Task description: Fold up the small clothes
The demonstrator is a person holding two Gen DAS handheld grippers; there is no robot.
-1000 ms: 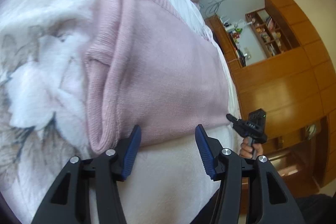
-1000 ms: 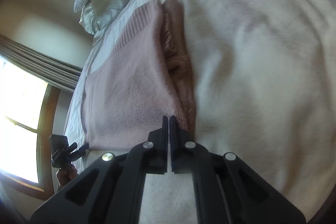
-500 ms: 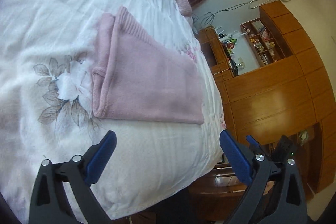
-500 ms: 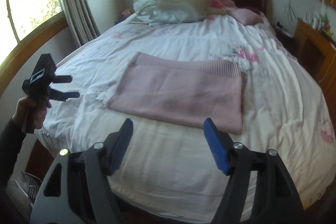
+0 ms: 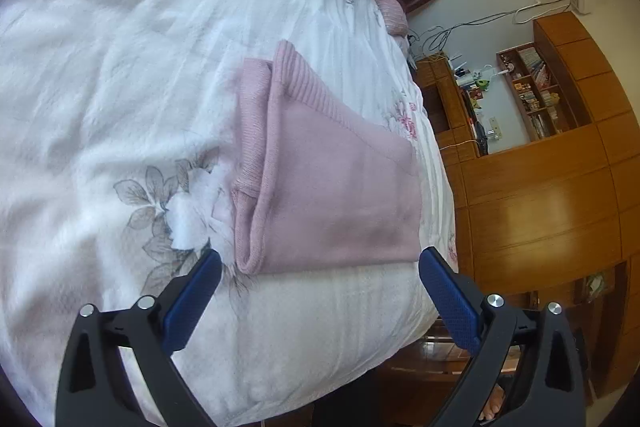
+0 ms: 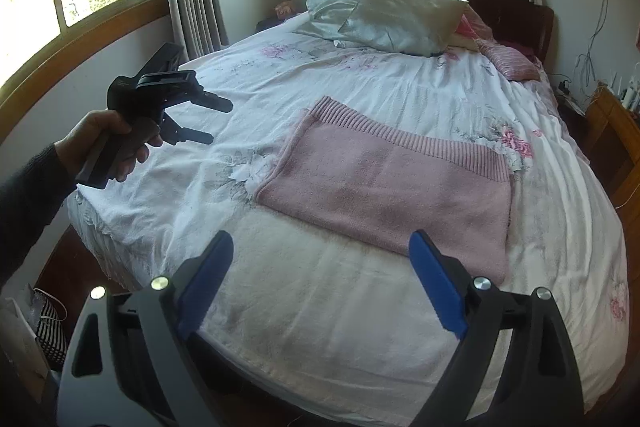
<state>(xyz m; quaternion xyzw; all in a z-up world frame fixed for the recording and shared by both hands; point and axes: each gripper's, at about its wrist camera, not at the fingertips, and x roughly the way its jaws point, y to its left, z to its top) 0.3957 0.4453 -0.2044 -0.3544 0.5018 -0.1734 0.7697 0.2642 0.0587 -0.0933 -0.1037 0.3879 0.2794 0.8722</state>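
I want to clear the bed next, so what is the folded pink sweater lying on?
The pink sweater lies flat on the white floral bedspread, its near edge over a plain fleecy stretch. Whatever is directly under it is covered.

Both wrist views above bed (image 6: 320, 327)

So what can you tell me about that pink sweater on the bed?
The pink sweater is a soft-looking knit, folded into a flat, roughly rectangular shape. A ribbed band runs along its far edge, toward the pillows. From the left wrist camera, its layers show at one folded side, with a ribbed edge tucked underneath. It lies on the white flowered bedspread, near the foot of the bed. Nothing grips it: both grippers are open and clear of it.
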